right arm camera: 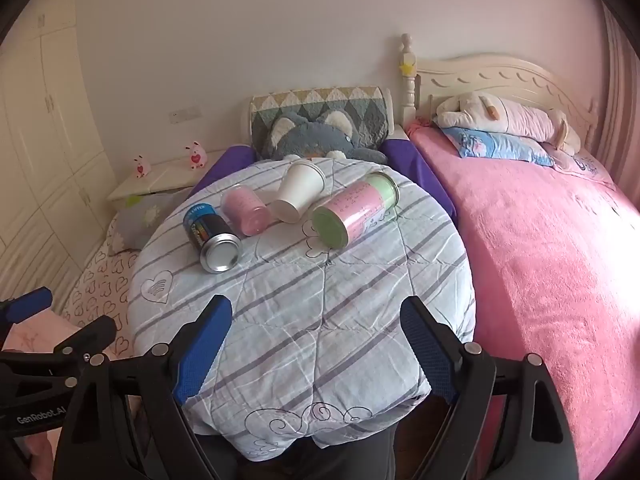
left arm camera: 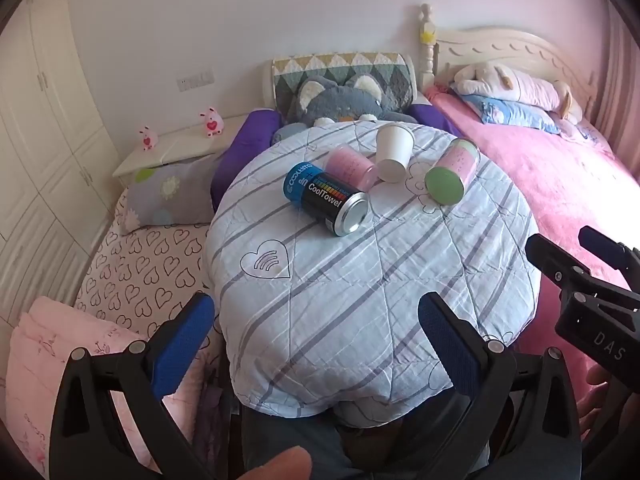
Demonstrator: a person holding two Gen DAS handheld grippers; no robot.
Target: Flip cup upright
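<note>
A white paper cup [left arm camera: 394,153] lies on its side on a round table covered by a striped quilt [left arm camera: 360,288], at the far side, its base towards me; it also shows in the right wrist view [right arm camera: 298,192]. My left gripper [left arm camera: 316,340] is open and empty, held above the table's near edge. My right gripper [right arm camera: 316,344] is open and empty, also at the near edge, and shows at the right of the left wrist view [left arm camera: 576,264].
Three cans lie tipped around the cup: a black and blue CoolTowel can [left arm camera: 328,200], a pink container [left arm camera: 351,168] and a pink and green can [left arm camera: 452,172]. A grey plush toy [left arm camera: 340,100] sits behind the table. A pink bed [right arm camera: 552,248] lies right, a heart-print bed [left arm camera: 140,268] left.
</note>
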